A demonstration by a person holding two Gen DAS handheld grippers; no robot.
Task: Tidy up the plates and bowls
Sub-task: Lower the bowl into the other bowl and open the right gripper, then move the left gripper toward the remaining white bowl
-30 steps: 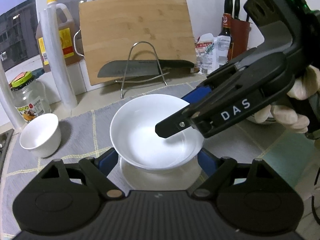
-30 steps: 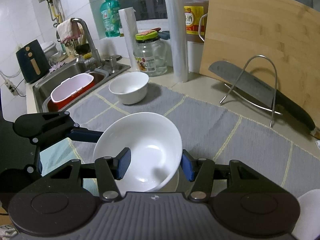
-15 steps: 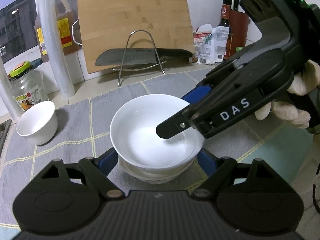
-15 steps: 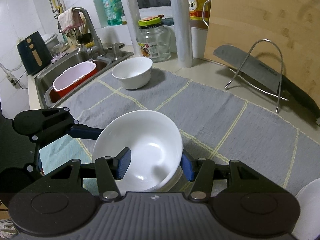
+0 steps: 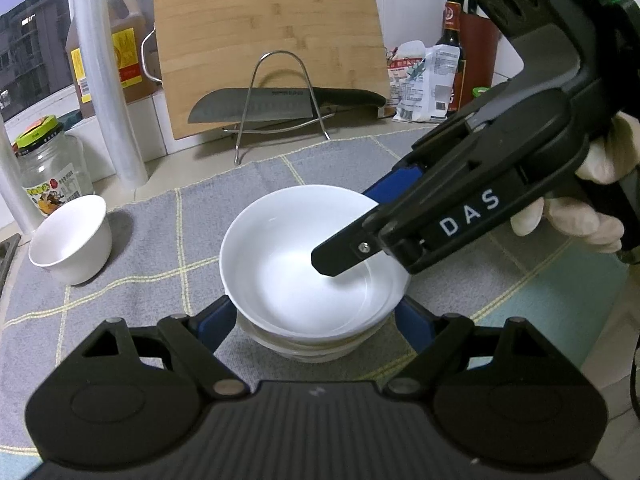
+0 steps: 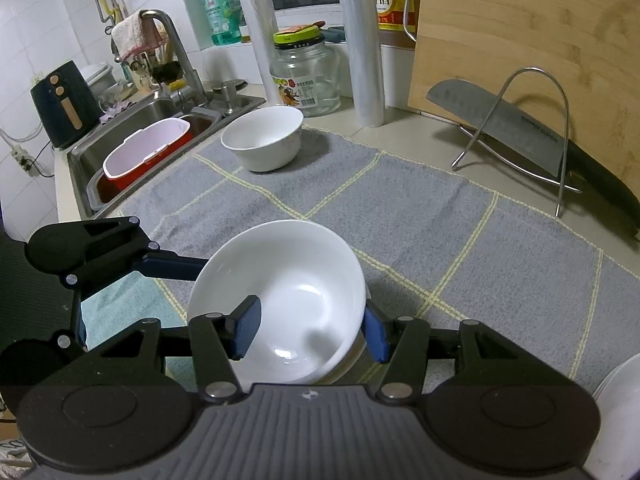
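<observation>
A wide white bowl sits on top of a second white dish on the grey checked mat. My right gripper straddles the bowl's near rim, one finger inside and one outside, and seems to pinch the wall. My left gripper is open, its blue fingers on either side of the stack's base. A smaller, deeper white bowl stands apart at the left; it also shows in the right wrist view.
A knife on a wire stand leans against a wooden cutting board at the back. A glass jar, plastic wrap roll and oil bottle stand left. The sink holds a red tub. A white plate edge shows bottom right.
Both grippers and the bowl have come down toward the mat. The bowl now rests on the dish beneath it, where a gap showed before.
</observation>
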